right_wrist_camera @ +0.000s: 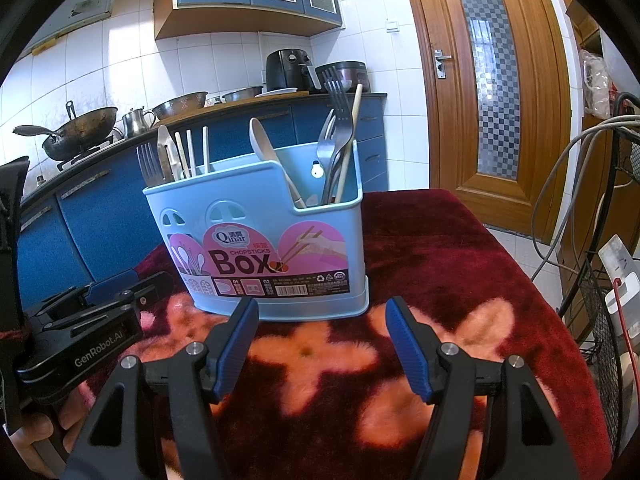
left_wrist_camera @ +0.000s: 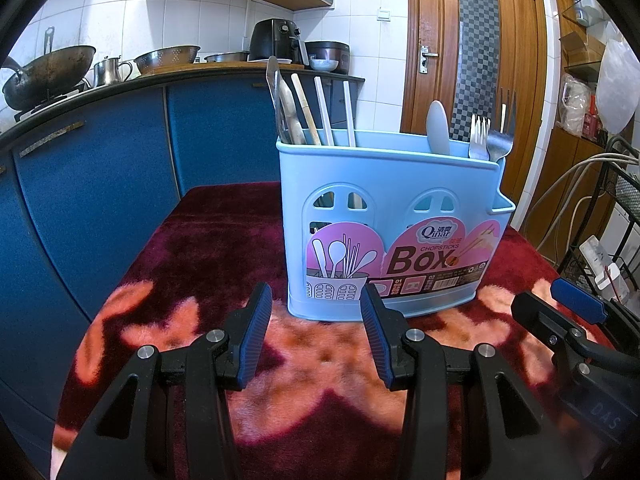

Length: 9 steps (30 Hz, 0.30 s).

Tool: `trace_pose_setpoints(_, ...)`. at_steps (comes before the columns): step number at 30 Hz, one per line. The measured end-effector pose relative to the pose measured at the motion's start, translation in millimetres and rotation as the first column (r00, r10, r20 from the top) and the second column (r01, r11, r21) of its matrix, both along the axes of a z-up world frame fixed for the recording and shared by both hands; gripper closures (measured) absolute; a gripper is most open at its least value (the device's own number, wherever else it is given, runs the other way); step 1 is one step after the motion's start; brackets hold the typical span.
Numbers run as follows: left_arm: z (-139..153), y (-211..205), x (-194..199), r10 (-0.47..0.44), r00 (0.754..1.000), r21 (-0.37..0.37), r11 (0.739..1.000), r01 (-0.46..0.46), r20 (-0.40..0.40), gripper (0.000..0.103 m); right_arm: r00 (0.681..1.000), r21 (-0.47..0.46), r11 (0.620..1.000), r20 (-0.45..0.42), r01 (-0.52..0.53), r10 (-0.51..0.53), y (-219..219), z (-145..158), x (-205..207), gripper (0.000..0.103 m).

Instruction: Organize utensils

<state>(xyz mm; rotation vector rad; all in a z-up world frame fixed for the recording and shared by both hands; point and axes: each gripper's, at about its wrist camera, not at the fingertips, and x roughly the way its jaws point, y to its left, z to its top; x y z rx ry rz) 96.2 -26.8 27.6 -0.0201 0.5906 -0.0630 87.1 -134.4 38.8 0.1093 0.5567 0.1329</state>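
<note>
Two groups of utensils already stand in the blue chopsticks box [left_wrist_camera: 384,220], which sits upright on the red flowered cloth [right_wrist_camera: 460,248] just ahead of both grippers. At the tall end of the box you have chopsticks [left_wrist_camera: 326,110], a wooden-handled piece and a fork [right_wrist_camera: 147,162]; in the low, open-fronted compartment at the other end stand a pale spoon [right_wrist_camera: 266,148], several metal forks [right_wrist_camera: 338,120] and a wooden handle. Nothing lies loose on the cloth in either view, so the sorting looks close to done or paused.

Your left gripper [left_wrist_camera: 316,334] hovers just short of the box's base with its blue pads [left_wrist_camera: 256,332] spread and nothing between them. Your right gripper [right_wrist_camera: 322,344] is likewise spread, somewhat wider, and empty, facing the low compartment's corner.

If you mean to move a piece between compartments, I would pick one handle that stands clear of its neighbours, such as the pale spoon, and come at it from above rather than from this low angle. Close on the handle well above the rim, lift straight up until the tip clears the wall, and keep the other gripper ready at the box's side: the box is light plastic on soft pile and could tip or slide if a utensil catches.

Behind it all run the blue cabinets [left_wrist_camera: 100,200], the counter with a wok [right_wrist_camera: 80,130], and the wooden door [right_wrist_camera: 492,80].
</note>
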Motion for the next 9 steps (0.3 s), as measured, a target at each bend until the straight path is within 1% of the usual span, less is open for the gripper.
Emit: trace_pose_setpoints(9,3.1,0.3,0.1,0.001,1.000,0.004,1.000,-0.001,0.005,0.056,1.000,-0.001,1.000,0.001,0.000,0.000,-0.2,0.1,0.0,0.034)
